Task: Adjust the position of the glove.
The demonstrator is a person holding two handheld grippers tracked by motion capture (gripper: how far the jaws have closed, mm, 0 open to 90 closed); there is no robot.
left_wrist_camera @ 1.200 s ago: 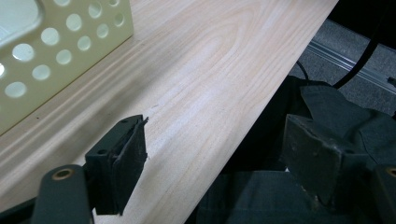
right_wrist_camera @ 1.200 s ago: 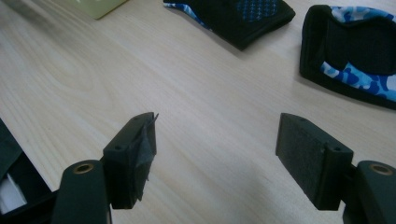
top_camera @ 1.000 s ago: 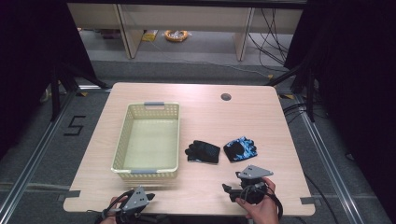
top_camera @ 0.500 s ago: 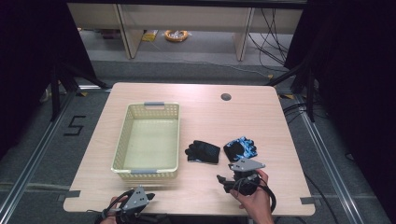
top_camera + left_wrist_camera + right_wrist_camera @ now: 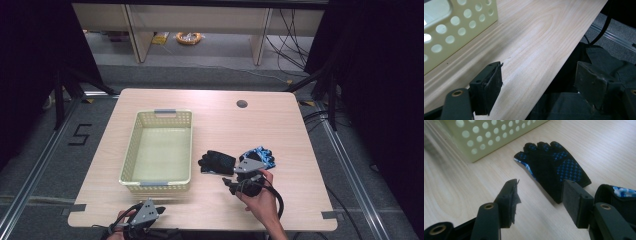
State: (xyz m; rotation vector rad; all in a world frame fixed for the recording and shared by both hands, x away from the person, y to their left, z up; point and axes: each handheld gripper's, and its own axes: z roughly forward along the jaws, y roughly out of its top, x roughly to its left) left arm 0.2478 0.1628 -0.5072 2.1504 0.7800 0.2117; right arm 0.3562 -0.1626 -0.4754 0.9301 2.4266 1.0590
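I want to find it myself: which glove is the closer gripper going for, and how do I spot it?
Find the yellow basket on the table. Just right of it lie two gloves; it's the black glove nearer the basket, palm dotted blue, unlike the bright blue patterned glove beside it.

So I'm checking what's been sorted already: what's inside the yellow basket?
Nothing: the basket shows a bare floor from above. Both gloves, the black glove and the blue patterned glove, lie on the table beside it.

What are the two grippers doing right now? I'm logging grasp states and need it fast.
Left gripper: open, empty, at the table's near edge.
Right gripper: open, jaws just closing, nothing gripped yet, the black glove just ahead.
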